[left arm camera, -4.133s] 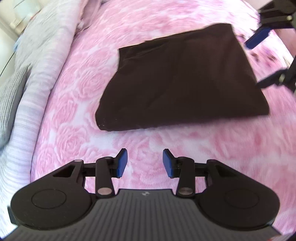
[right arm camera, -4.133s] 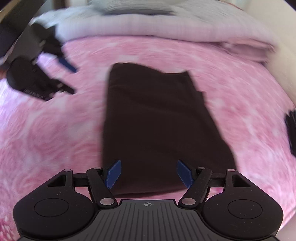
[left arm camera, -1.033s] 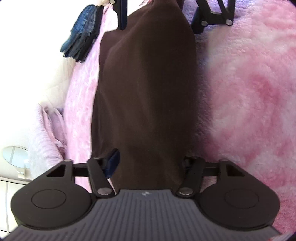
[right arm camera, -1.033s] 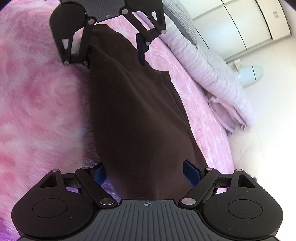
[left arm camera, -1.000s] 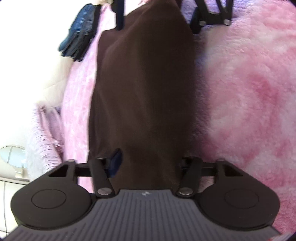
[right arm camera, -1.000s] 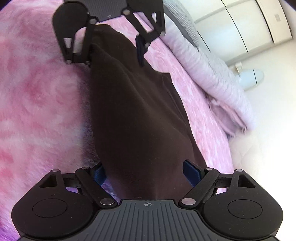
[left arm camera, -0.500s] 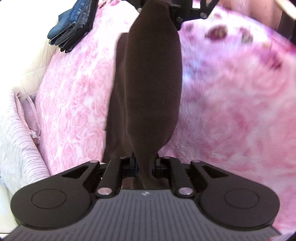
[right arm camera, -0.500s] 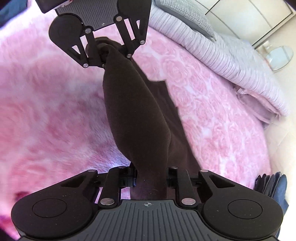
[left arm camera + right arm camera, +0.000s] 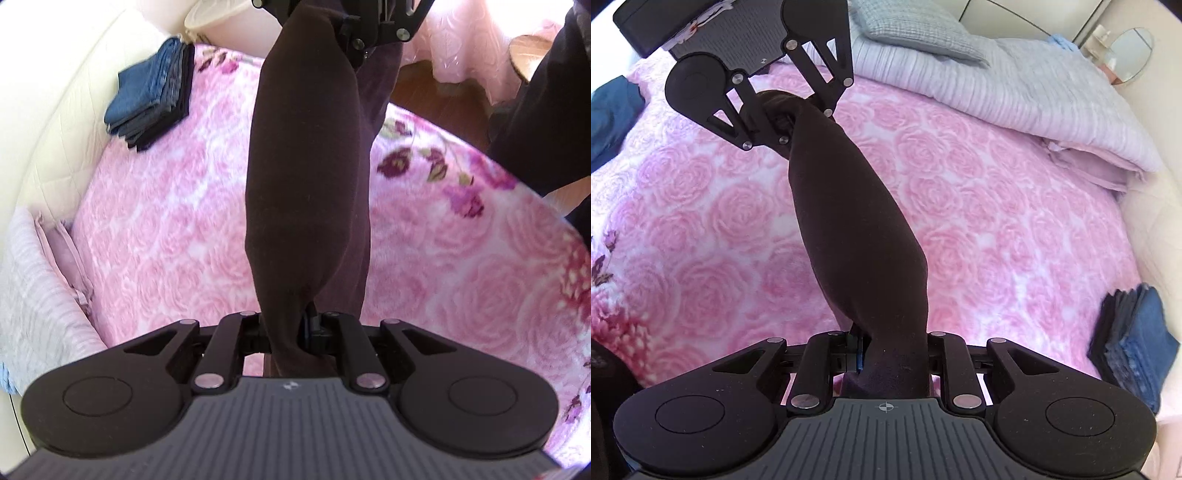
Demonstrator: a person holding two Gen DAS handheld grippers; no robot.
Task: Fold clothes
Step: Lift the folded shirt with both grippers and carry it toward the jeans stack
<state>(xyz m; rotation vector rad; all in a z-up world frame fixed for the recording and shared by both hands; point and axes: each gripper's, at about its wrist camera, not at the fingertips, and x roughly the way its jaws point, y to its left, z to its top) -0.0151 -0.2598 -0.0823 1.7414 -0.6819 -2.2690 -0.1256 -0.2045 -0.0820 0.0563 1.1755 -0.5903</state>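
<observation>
Below my tongs: a bed covered by a pink rose-patterned blanket (image 9: pixel 1015 206), with darker purple flowers printed near one edge. A stack of folded blue jeans and dark garments (image 9: pixel 153 94) lies on it beside the cream padded surround (image 9: pixel 55 122). A pale lilac striped duvet (image 9: pixel 1015 81) is bunched along another side, a grey pillow (image 9: pixel 916 26) on top.

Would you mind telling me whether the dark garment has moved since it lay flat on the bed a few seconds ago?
Yes. The dark garment has gone up: it now hangs off the pink blanket, clamped between the left gripper and right gripper.
</observation>
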